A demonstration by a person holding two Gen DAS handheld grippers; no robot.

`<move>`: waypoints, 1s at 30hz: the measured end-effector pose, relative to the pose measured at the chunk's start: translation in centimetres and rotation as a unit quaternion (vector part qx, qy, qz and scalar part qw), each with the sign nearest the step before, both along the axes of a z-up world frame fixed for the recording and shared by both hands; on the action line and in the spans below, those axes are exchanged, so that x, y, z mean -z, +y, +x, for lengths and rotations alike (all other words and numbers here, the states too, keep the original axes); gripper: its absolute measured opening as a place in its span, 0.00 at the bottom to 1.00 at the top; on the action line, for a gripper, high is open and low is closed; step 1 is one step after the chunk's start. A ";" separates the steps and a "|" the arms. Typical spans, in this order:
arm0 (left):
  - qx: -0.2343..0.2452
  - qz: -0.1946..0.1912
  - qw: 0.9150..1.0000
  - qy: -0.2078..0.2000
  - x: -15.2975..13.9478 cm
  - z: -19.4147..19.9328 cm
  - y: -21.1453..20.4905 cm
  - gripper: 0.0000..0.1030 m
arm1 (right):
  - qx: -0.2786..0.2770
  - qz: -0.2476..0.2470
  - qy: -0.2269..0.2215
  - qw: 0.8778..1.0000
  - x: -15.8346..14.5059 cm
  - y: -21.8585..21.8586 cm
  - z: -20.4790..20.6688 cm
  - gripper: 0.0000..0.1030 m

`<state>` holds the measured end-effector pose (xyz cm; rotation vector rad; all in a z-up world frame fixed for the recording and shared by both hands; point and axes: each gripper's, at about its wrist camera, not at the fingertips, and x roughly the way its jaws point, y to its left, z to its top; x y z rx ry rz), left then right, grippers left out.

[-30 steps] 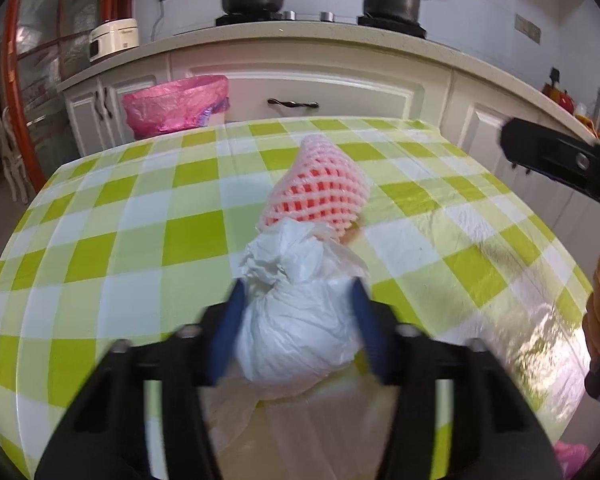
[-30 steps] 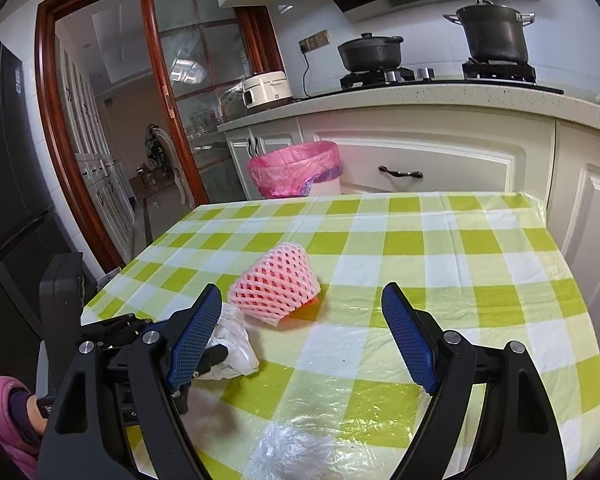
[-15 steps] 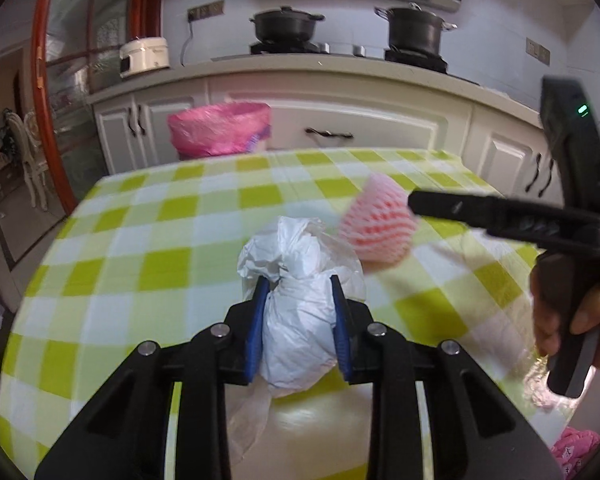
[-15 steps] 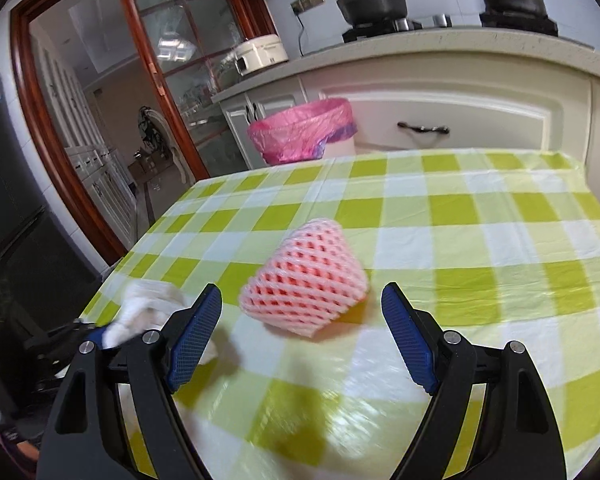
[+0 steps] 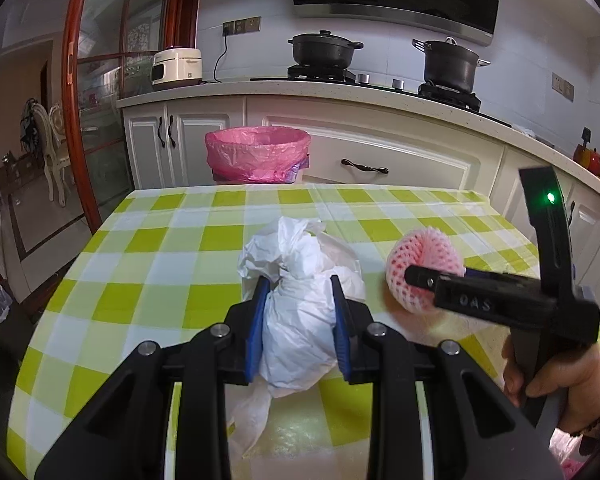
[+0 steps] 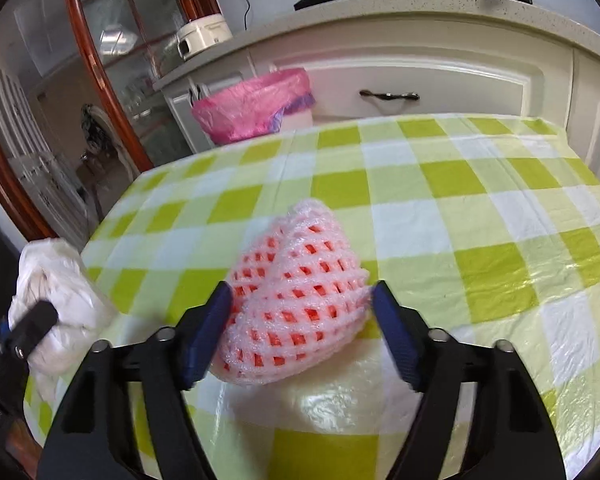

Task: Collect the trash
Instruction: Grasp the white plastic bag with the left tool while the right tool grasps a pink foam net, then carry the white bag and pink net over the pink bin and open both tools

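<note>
Your left gripper (image 5: 298, 322) clamped tight on the white bag (image 5: 300, 300) and lifted it off the table (image 5: 160, 280). Your right gripper (image 6: 300, 332) dropped around the foam net (image 6: 296, 308) beside it, fingers closing, not yet pinching. Bin (image 5: 256, 154) waited beyond the table.

A bright kitchen with a checked table

The table (image 5: 148, 264) has a green and white cloth. Behind it are white cupboards (image 5: 400, 160) under a pale counter (image 5: 340, 92). Two black pots (image 5: 324, 50) sit on the stove, and a white rice cooker (image 5: 177, 65) stands by the wall. A red wooden door frame (image 5: 74, 92) with glass is on the left, with a chair (image 5: 54, 152) behind it.
</note>
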<state>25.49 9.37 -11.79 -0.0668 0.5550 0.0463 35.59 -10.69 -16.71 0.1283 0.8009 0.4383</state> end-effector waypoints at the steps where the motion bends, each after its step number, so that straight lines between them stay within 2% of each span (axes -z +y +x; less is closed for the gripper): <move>1: -0.002 -0.002 1.000 -0.001 0.0 0.1 0.0 0.28 | -0.005 -0.006 -0.005 1.000 -0.2 0.0 -0.3 0.57; 4: -0.007 -0.007 1.000 -0.003 0.0 0.3 -0.2 0.28 | -0.029 -0.013 -0.019 0.999 -0.7 -0.1 -1.3 0.47; 7: -0.008 -0.008 1.000 -0.005 -0.1 0.4 -0.7 0.28 | -0.044 -0.010 -0.036 0.998 -1.4 -0.7 -2.5 0.42; 18: 0.002 -0.004 1.000 -0.029 -2.2 0.1 -3.1 0.28 | -0.055 0.017 -0.107 0.993 -6.0 -3.1 -5.8 0.42; 24: 0.005 -0.005 0.999 -0.048 -4.1 0.2 -3.5 0.28 | -0.062 0.027 -0.130 0.989 -8.0 -3.5 -5.7 0.42; 30: 0.005 0.005 0.997 -0.080 -7.1 1.6 -2.7 0.28 | -0.071 0.037 -0.169 0.982 -11.5 -3.2 -4.2 0.42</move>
